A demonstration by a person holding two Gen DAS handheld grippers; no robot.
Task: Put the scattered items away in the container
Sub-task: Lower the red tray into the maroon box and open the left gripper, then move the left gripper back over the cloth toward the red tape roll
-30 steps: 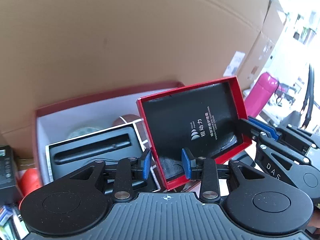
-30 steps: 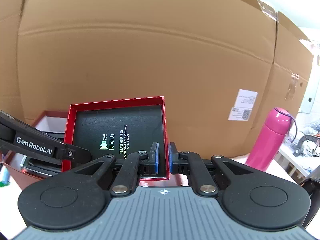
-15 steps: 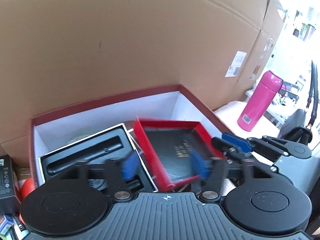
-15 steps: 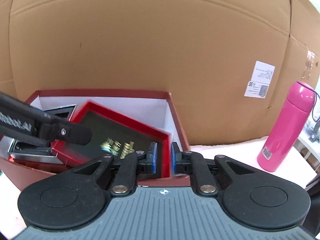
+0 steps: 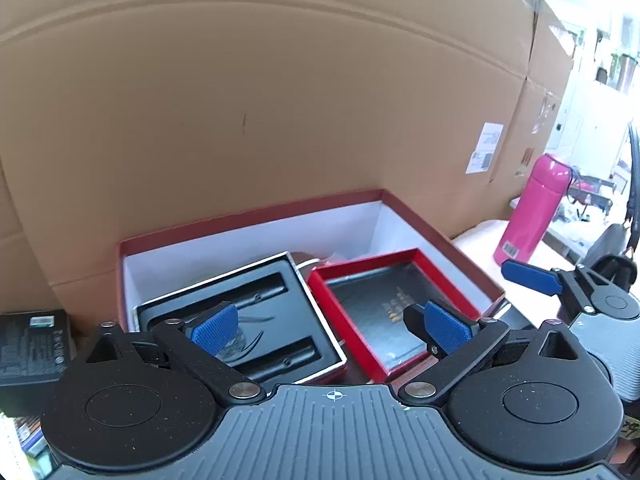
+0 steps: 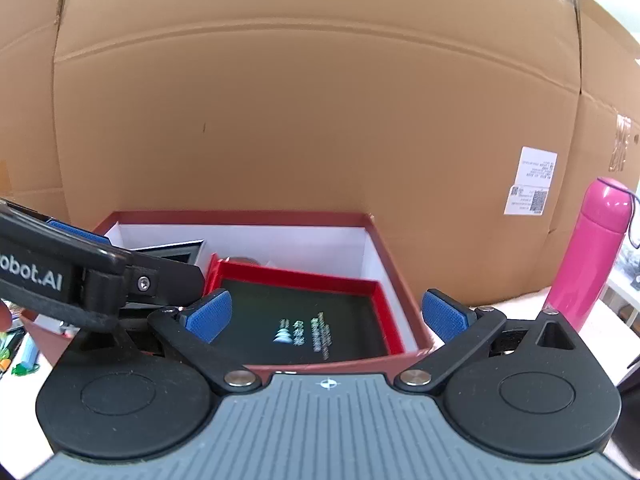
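Note:
The container is a dark red box [image 5: 256,216] with white inner walls, also in the right wrist view [image 6: 240,216]. Inside it, on the right, a small red tray with a black insert [image 5: 396,304] lies flat, free of both grippers. Beside it on the left sits a black tray with a silver rim [image 5: 248,312]. My left gripper [image 5: 328,328] hovers over the box's near side, jaws opening wide, nothing between the pads. My right gripper [image 6: 326,316] is just in front of the red tray [image 6: 296,276], jaws opening too, pads off it. One right finger [image 5: 528,276] shows at the right.
A tall cardboard box [image 5: 280,120] stands right behind the container. A pink bottle [image 6: 592,248] stands on the table to the right. A black carton [image 5: 32,348] and small colourful items [image 6: 20,356] lie left of the container.
The red tray, held upright by both grippers a second ago, has tipped down and now lies flat in the container. Both grippers have let go and spread wide.

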